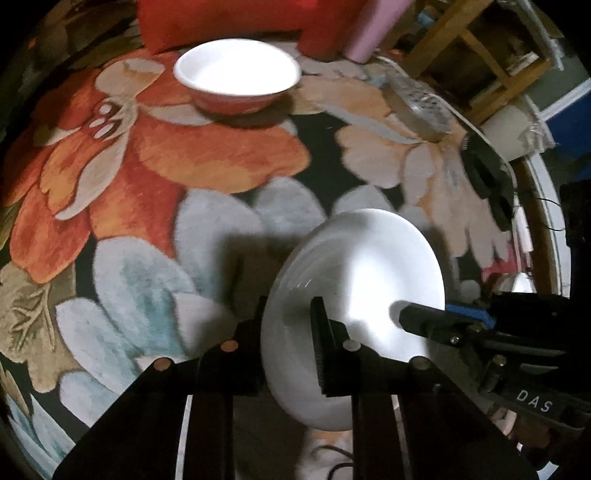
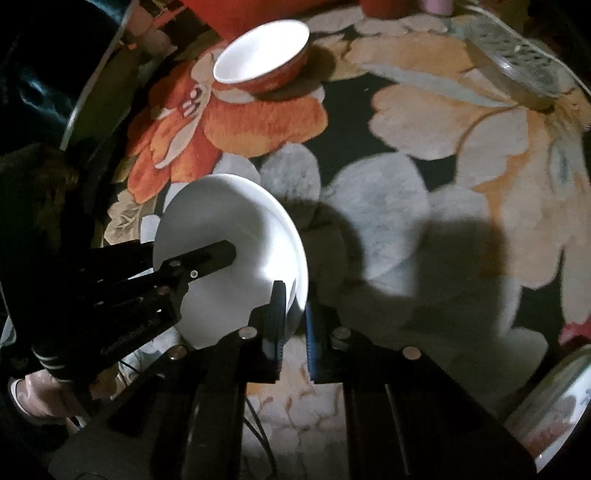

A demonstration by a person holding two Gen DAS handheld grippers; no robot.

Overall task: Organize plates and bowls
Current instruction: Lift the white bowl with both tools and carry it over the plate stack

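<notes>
A white plate (image 1: 354,295) is held tilted on edge above the flowered rug; it also shows in the right wrist view (image 2: 229,229). My left gripper (image 1: 288,332) is shut on its near rim, one finger on each face. My right gripper (image 2: 295,314) is shut on the plate's opposite rim and shows in the left wrist view (image 1: 436,321) at the right. A bowl (image 1: 236,74), white inside and red outside, stands upright on the rug at the back; the right wrist view shows it (image 2: 262,55) too.
A grey power strip (image 1: 417,107) lies on the rug at the back right, with its white cable along the rug's edge. Red cushions (image 1: 229,22) lie behind the bowl. A wooden frame (image 1: 480,48) stands at the far right. A round glass-rimmed object (image 2: 554,402) sits at the lower right.
</notes>
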